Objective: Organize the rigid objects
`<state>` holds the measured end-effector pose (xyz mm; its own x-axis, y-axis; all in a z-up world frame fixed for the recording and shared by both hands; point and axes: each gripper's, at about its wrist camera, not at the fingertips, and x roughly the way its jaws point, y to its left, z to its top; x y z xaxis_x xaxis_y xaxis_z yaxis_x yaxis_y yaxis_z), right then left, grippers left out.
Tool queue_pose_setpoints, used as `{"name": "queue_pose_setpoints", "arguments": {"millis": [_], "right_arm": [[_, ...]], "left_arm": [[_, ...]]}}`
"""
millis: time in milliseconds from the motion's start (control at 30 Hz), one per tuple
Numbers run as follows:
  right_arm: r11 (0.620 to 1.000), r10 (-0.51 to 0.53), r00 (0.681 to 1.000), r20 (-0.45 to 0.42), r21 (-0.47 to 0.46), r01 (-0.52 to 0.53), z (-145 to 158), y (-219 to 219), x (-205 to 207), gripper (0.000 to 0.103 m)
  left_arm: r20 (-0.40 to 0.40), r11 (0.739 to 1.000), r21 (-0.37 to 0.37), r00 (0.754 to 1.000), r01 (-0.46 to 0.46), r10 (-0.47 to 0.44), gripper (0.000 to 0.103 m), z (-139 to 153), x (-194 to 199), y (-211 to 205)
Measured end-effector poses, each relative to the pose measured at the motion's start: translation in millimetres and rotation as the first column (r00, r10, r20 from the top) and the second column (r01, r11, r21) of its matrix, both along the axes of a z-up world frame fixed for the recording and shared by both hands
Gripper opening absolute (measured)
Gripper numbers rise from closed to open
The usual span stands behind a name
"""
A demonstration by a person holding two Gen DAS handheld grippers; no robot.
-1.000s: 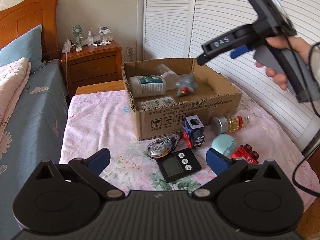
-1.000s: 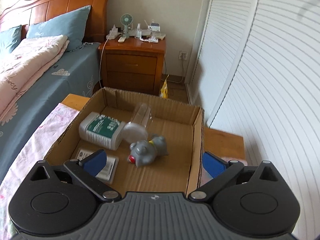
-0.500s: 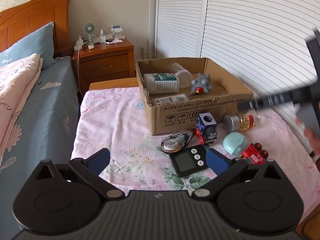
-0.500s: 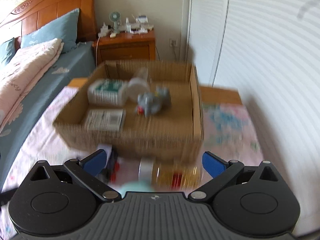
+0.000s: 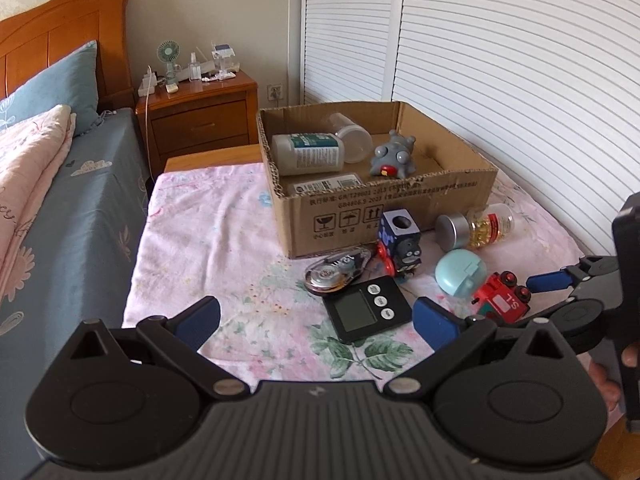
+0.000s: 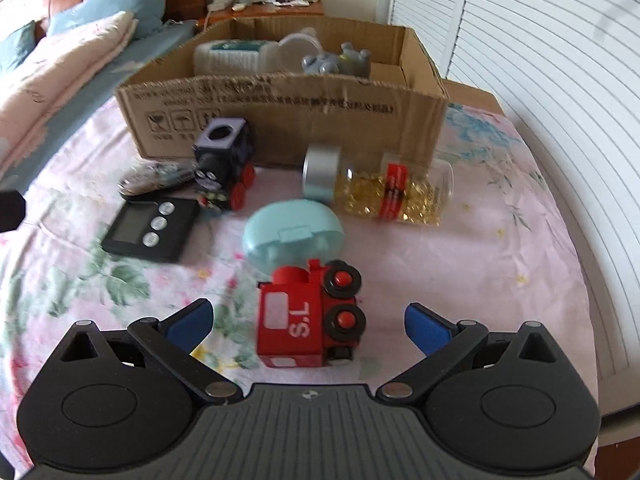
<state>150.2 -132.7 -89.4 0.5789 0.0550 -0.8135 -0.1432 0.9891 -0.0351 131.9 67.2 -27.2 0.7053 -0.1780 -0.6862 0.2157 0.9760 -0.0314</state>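
Right wrist view: four things lie in the box (image 6: 288, 120), six wait outside, and both claws, right (image 6: 308, 324) and left (image 5: 316, 320), gape empty.

The red toy train (image 6: 310, 320) reads "T'S"; the cardboard box (image 5: 384, 216) shows "GB4806.9".

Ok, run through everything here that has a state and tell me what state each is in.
Box: open, partly filled.
Red train: on its side, between the right tool's fingers, not gripped.
Pill bottle: capped, lying down.
Teal case: closed.
Timer: screen blank.
Blue train: upright.
Left tool: open, empty.
Right tool: open.
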Motion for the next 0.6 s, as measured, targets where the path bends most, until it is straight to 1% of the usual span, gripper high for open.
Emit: {"name": "queue_pose_setpoints", "arguments": {"millis": [33,133,233,333,433,533,600], "right_arm": [[1.000,-0.007,1.000,0.008,-0.013,0.007,-1.7,-1.0,-0.7,0.103],[0.999,-0.044,0.999,0.016,-0.015,0.044,-2.6,-12.8,-1.9,0.103],[0.996,-0.085,0.996,0.016,0.023,0.085,-3.3,-32.3,-2.0,0.103],[0.998,-0.052,0.997,0.051,0.020,0.051,-5.7,-39.2,-9.2,0.103],[0.998,-0.051,0.996,0.071,0.024,0.050,-6.1,-39.2,-13.4,0.103],[0.999,-0.051,0.995,0.081,0.024,0.049,-5.6,-39.5,-14.6,0.103],[0.999,-0.049,0.995,0.088,0.025,0.047,-5.4,-40.0,-14.8,0.103]], "left_arm": [[-0.005,1.000,-0.002,1.000,0.001,-0.001,0.102,-1.0,1.1,-1.1],[-0.022,1.000,0.004,1.000,0.000,0.000,0.102,-5.0,4.8,-5.1],[-0.040,1.000,0.021,0.999,-0.004,0.005,0.102,-10.2,9.9,-10.6],[-0.061,1.000,0.024,0.998,0.003,-0.002,0.102,-16.5,16.9,-17.3],[-0.089,1.000,0.013,0.996,0.015,-0.014,0.102,-24.0,25.9,-25.3],[-0.116,1.000,0.005,0.993,-0.004,0.004,0.102,-34.1,37.5,-33.5],[-0.132,1.000,0.013,0.991,-0.012,0.014,0.102,-41.6,45.8,-39.5]]}}
